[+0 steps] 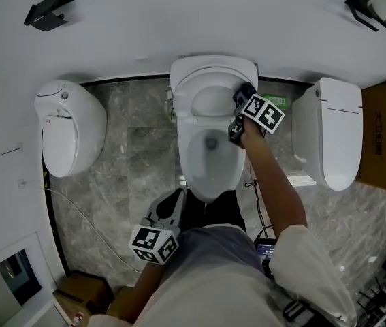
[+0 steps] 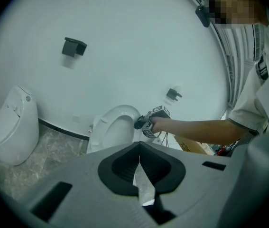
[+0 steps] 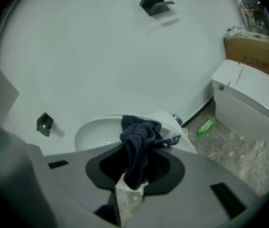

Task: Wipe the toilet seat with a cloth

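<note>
Two claws: our right claw (image 3: 138, 151) grips the dark cloth (image 3: 141, 129) at the toilet seat (image 1: 187, 148) back right. Left claw (image 2: 139, 146) closed, empty, hangs low. We judge wiping barely begun, most left.

Evenly bright, soft shadows, fisheye-warped dark edges.

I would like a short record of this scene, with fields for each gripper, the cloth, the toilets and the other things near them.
left gripper: shut, empty, held back by the person's body
right gripper: shut on the cloth, at the right side of the middle toilet
cloth: dark blue, bunched, against the toilet's rim
middle toilet: open, bowl in view
left toilet: lid down
right toilet: lid down
bottle: green, on the floor by the wall
box: cardboard, far right
</note>
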Motion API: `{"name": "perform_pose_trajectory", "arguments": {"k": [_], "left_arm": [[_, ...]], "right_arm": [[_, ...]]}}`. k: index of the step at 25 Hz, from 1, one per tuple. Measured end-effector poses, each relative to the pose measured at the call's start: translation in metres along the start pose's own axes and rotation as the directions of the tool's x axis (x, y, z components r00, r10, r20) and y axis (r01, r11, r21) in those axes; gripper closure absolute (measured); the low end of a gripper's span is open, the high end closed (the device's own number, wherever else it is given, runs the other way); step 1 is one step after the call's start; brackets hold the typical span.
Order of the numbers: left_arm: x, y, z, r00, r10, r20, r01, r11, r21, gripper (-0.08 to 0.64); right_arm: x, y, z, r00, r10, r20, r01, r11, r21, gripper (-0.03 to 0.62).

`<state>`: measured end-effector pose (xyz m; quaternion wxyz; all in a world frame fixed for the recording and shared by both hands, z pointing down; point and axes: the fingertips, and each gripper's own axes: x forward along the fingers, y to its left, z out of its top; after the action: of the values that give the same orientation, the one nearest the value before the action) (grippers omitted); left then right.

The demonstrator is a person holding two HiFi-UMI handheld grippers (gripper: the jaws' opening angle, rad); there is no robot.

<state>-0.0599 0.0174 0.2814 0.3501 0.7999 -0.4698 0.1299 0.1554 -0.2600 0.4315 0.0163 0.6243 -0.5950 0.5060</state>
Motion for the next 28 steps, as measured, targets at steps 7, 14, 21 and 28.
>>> {"name": "perform_pose_trajectory", "arguments": {"k": [7,14,21,28], "left_arm": [[-0.002,0.002,0.002,1.0,-0.008,0.016,0.008,1.0,-0.023,0.551],[-0.005,0.009,0.003,0.999,-0.002,0.034,0.004,0.998,-0.057,0.551],[-0.014,0.019,0.001,0.999,0.005,0.047,-0.001,0.996,-0.086,0.552],[-0.02,0.029,-0.005,0.998,0.021,0.053,-0.014,0.993,-0.117,0.551]], "right_arm": [[-0.005,0.021,0.005,0.999,0.045,-0.009,-0.046,0.999,-0.029,0.515],[-0.007,0.053,0.007,0.995,0.096,-0.027,-0.098,0.99,-0.098,0.515],[-0.005,0.085,-0.002,0.989,0.135,-0.056,-0.142,0.976,-0.165,0.515],[0.0,0.103,-0.011,0.982,0.173,-0.072,-0.183,0.966,-0.181,0.515]]}}
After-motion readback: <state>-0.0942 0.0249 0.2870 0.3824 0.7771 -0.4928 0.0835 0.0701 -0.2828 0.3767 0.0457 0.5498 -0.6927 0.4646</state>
